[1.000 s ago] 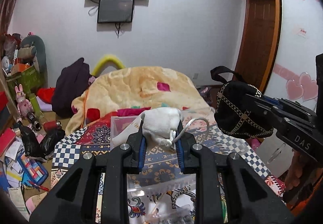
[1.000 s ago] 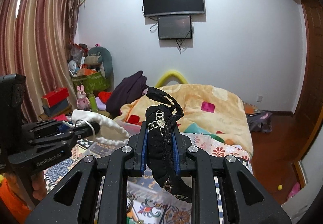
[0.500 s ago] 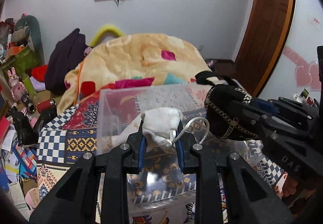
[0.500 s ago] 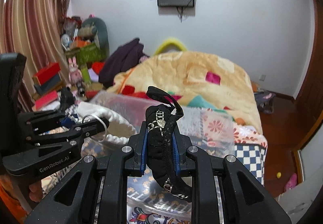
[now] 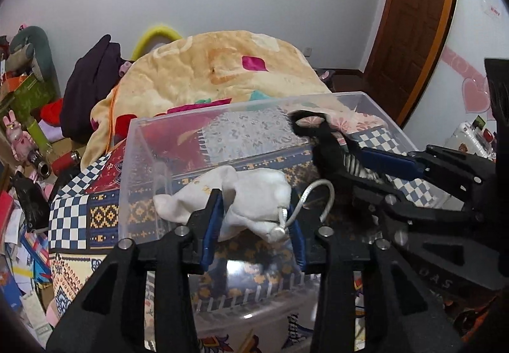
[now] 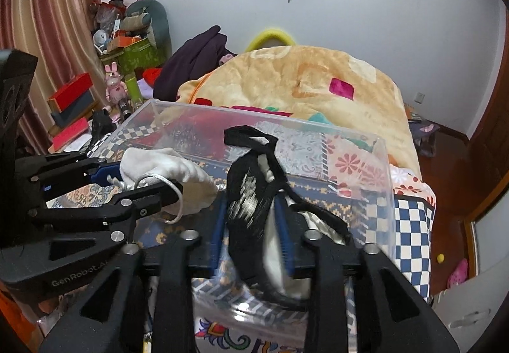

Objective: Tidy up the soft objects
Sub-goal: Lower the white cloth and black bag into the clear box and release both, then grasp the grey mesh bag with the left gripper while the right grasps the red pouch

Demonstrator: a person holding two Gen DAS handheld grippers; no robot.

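Observation:
A clear plastic bin [image 5: 140,162] stands on the patterned bedspread; it also shows in the right wrist view [image 6: 375,162]. My left gripper [image 5: 254,219] holds a white cloth pouch [image 5: 254,194] with a silver cord loop over the bin's opening; its jaws have spread wider. My right gripper [image 6: 251,225] has its jaws apart around a black handbag [image 6: 251,203], which looks blurred and hangs inside the bin. The right gripper also shows in the left wrist view [image 5: 366,175], and the left gripper in the right wrist view [image 6: 133,184].
A peach blanket [image 5: 222,66] is heaped on the bed behind the bin. A dark garment [image 5: 89,92] lies at its left. Boxes, toys and clutter [image 6: 79,98] crowd the floor at left. A wooden door [image 5: 410,19] stands at right.
Both grippers have lowered over the clear bin. Both pairs of jaws have spread, and the black handbag is slipping down into the bin.

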